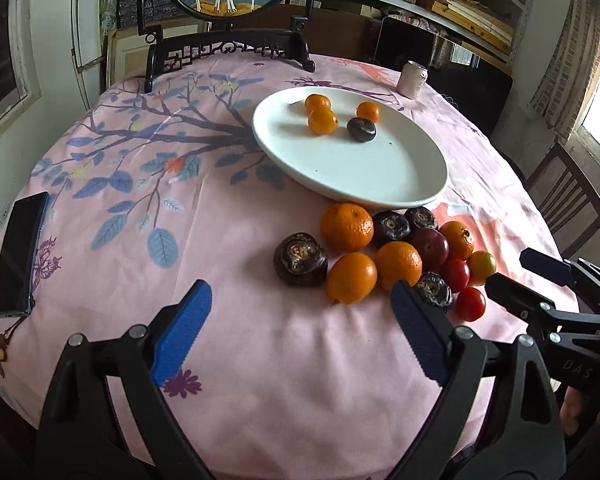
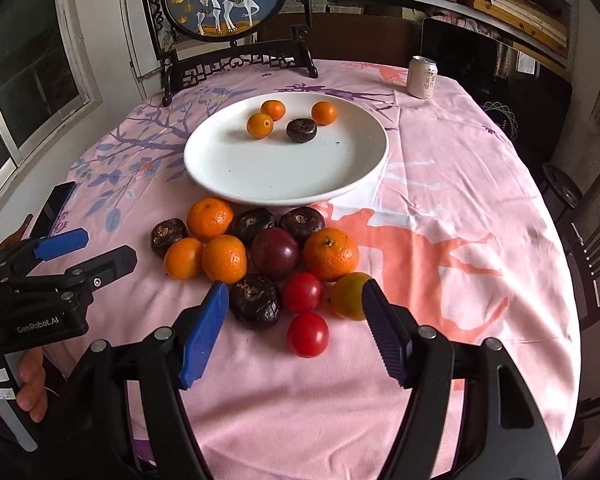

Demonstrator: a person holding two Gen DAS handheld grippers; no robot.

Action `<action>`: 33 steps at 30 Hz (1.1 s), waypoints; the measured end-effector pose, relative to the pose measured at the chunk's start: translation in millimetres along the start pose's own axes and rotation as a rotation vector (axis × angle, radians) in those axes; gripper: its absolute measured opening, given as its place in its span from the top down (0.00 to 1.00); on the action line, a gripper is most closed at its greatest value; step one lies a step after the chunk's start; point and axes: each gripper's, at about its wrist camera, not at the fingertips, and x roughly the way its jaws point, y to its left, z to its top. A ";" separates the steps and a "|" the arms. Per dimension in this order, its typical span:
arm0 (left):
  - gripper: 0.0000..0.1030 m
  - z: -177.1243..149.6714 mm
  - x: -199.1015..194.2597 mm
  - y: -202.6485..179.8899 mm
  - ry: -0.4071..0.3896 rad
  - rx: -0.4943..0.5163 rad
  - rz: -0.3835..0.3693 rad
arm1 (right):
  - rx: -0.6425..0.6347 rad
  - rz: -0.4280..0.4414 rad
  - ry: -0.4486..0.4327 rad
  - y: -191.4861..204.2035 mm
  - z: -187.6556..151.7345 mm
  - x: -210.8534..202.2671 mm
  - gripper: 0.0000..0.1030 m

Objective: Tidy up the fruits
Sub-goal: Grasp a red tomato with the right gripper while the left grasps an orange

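Note:
A white plate point(image 1: 380, 176) point(image 2: 260, 176) holds three small oranges point(image 2: 260, 125) and one dark water chestnut point(image 2: 301, 130). In front of it a pile of fruit lies on the pink cloth: oranges point(image 1: 347, 227) point(image 2: 224, 258), dark chestnuts point(image 1: 300, 259) point(image 2: 255, 301), a plum point(image 2: 275, 255) and two red tomatoes point(image 2: 308, 334). My left gripper point(image 1: 302, 292) is open and empty, just short of the pile. My right gripper point(image 2: 294, 294) is open, its fingers either side of the nearest chestnut and tomatoes, touching nothing.
A drink can point(image 2: 423, 77) stands at the far right of the table. A framed deer screen point(image 2: 224, 0) stands at the back. A black phone point(image 1: 18, 254) lies at the left edge. Wooden chairs point(image 2: 596, 240) stand to the right.

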 end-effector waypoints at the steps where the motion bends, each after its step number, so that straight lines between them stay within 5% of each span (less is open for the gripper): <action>1: 0.10 -1.0 -1.5 -0.1 -0.001 -0.003 -0.003 | -0.001 0.003 -0.003 0.4 -2.2 -2.4 0.32; 15: 0.10 -21.1 14.6 -14.0 0.067 0.056 -0.011 | 0.021 0.083 0.049 -3.8 -42.2 17.1 0.32; 19: 0.10 -21.1 18.2 -8.1 0.080 0.036 -0.018 | 0.029 0.087 0.069 -6.2 -41.0 28.7 0.49; 24: 0.10 -21.2 17.3 -6.3 0.081 0.033 -0.020 | 0.028 0.040 0.082 -13.1 -38.3 43.1 0.54; 27: 0.10 -21.7 19.0 -8.0 0.091 0.038 -0.030 | 0.023 0.016 0.076 -16.2 -35.9 49.5 0.69; 33: 0.16 -22.3 23.8 -21.2 0.094 0.075 -0.054 | 0.060 0.048 0.062 -25.8 -35.2 37.1 0.71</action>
